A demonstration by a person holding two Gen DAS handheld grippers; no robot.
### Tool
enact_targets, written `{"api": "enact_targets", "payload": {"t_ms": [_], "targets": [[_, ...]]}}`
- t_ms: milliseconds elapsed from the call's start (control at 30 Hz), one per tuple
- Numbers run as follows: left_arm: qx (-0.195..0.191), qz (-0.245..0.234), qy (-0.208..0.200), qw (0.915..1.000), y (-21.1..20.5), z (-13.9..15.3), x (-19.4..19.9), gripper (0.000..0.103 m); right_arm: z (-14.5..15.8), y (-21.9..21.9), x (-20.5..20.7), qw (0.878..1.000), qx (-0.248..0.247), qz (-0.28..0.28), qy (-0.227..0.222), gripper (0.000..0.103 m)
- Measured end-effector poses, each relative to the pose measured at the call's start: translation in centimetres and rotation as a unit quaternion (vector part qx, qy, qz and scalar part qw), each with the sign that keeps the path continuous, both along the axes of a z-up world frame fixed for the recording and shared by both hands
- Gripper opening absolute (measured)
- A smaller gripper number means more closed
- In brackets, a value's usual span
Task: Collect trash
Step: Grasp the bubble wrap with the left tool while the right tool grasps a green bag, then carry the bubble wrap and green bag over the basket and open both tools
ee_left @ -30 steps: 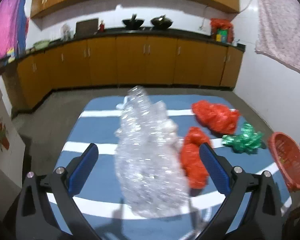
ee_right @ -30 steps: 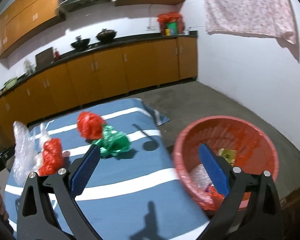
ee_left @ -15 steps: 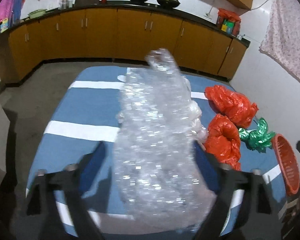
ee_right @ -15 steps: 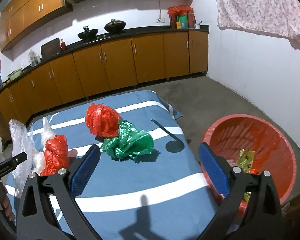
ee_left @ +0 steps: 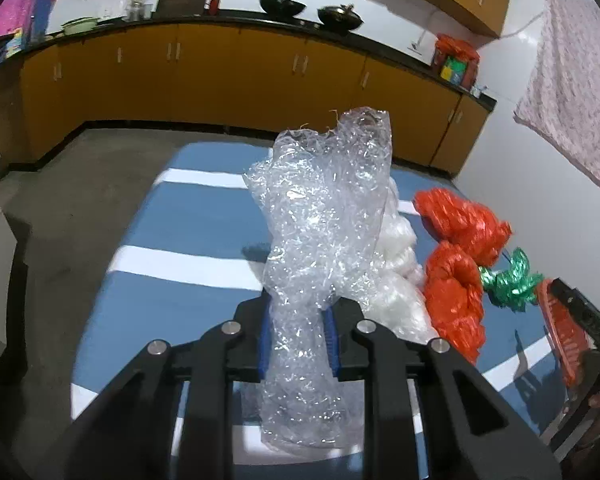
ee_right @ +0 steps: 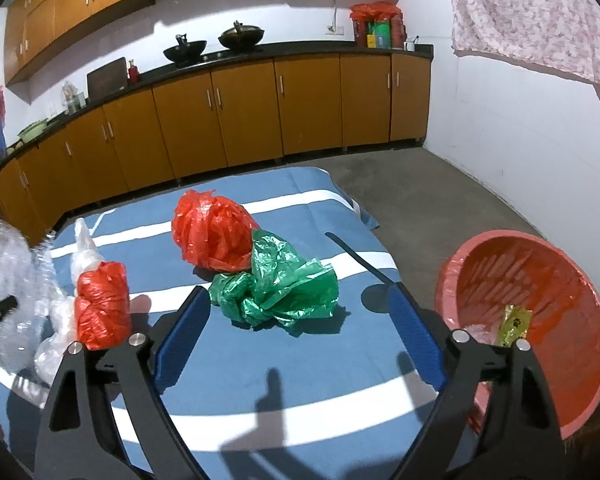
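Observation:
My left gripper (ee_left: 298,320) is shut on a tall piece of clear bubble wrap (ee_left: 324,216), squeezed between its blue pads and standing upright over the blue striped table (ee_left: 204,224); the bubble wrap also shows at the left in the right wrist view (ee_right: 16,280). My right gripper (ee_right: 300,320) is open and empty above the table, with a crumpled green plastic bag (ee_right: 284,284) just ahead of it. Two red plastic bags (ee_right: 216,232) (ee_right: 102,308) and a white bag (ee_right: 82,248) lie on the table. A red basket (ee_right: 540,320) with some wrappers stands at the right.
The table has a blue cloth with white stripes (ee_right: 308,364). Orange kitchen cabinets (ee_right: 260,112) run along the back wall beyond a bare concrete floor (ee_right: 440,200). A patterned cloth (ee_right: 540,16) hangs on the right wall.
My left gripper has closed on the bubble wrap. My right gripper has turned left from the red basket toward the green bag, staying open.

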State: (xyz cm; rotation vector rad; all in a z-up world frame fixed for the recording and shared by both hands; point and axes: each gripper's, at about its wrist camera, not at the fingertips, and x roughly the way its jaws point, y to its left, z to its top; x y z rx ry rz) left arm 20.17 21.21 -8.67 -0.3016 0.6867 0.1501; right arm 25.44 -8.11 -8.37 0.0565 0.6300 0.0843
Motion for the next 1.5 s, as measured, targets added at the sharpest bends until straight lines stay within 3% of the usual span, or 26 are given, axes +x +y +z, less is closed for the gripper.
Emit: {"api": "enact_targets", "payload": {"t_ms": [367,400,467,567,667,767,967,1500], "targets": [[0.012,0.027,0.0,0.9996,1.5,0.0,0.0,0.022,-1.3,1.4,4.6,0.999,-0.034,0.008,0.021,0.087],[0.013,0.027,0.0,0.9995,1.6,-0.1,0.0,0.022,-1.4,1.5,4.9,0.999,-0.033,0.013,0.027,0.083],[0.014,0.03,0.0,0.9995,1.8,-0.2,0.0,0.022,-2.1,1.8,5.4,0.997,-0.039,0.034,0.051,0.06],[0.009,0.034,-0.001,0.9994,2.0,-0.2,-0.1,0.022,-2.6,2.2,4.9,0.995,-0.054,0.055,0.06,0.038],[0.008,0.035,-0.002,0.9993,2.0,-0.3,-0.2,0.022,-2.6,2.2,3.8,0.995,-0.054,0.065,0.056,0.021],[0.006,0.035,-0.003,0.9994,1.9,-0.2,-0.3,0.022,-2.4,2.2,2.9,0.995,-0.051,0.073,0.055,0.013],[0.005,0.035,-0.009,0.9993,1.9,0.3,-1.0,0.022,-1.9,1.6,1.2,0.995,-0.038,0.078,0.051,0.007],[0.008,0.007,-0.039,0.9992,-0.2,3.6,-3.7,0.021,1.7,-1.4,-3.2,0.998,-0.014,0.067,0.012,0.005]]}}
